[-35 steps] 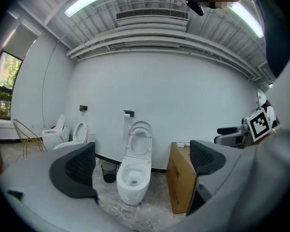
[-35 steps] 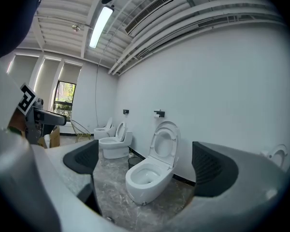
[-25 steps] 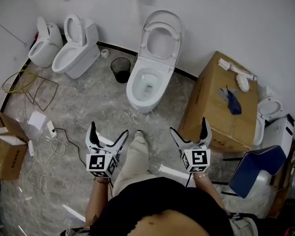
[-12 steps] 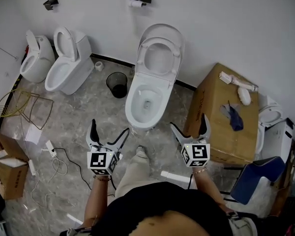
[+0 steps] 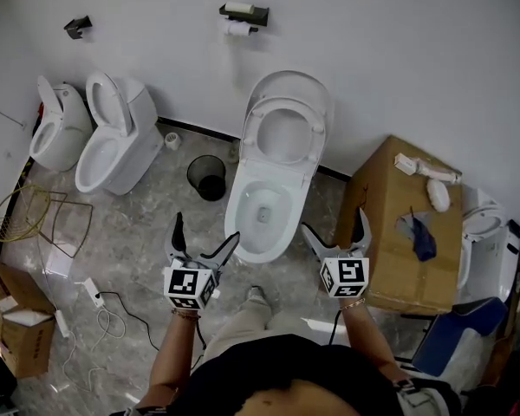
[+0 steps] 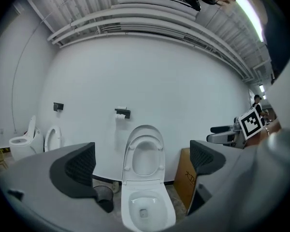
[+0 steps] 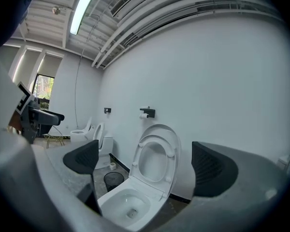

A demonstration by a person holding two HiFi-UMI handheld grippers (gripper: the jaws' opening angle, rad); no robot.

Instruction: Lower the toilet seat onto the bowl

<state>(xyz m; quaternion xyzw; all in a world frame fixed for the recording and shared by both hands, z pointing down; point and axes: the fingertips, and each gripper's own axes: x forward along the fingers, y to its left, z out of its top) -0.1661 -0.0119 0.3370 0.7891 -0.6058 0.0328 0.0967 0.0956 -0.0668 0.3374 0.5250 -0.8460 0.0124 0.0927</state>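
Toilet seat [image 5: 250, 137]: raised, tipped back against its lid [image 5: 325, 102], which rests at the wall [image 5: 399, 50]. It is well ahead of both my grippers and neither touches it.

Listed from nearest to farthest:

- My forearms: both held forward at about waist level, roughly parallel and set apart, with my shoe [image 5: 258, 295] on the floor between them.
- Left gripper [image 5: 206, 232]: marker cube toward me, fingers pointing ahead and slightly up. I read the jaws as spread wide with nothing between the pads. Its view frames the toilet in the gap.
- Right gripper [image 5: 333, 224]: same pose at about the same height, jaws also wide apart and empty. The upright seat shows between them.
- Bowl [image 5: 232, 219]: white and uncovered, its front rim just beyond the gripper tips in the head view.
- Cardboard box [image 5: 407, 258]: beside the bowl on my right.
- Black waste bin [image 5: 208, 178]: on the floor to the bowl's left.
- Two more toilets [image 5: 104, 150]: far left, seats up.
- Paper holder [image 5: 243, 11]: on the wall above.
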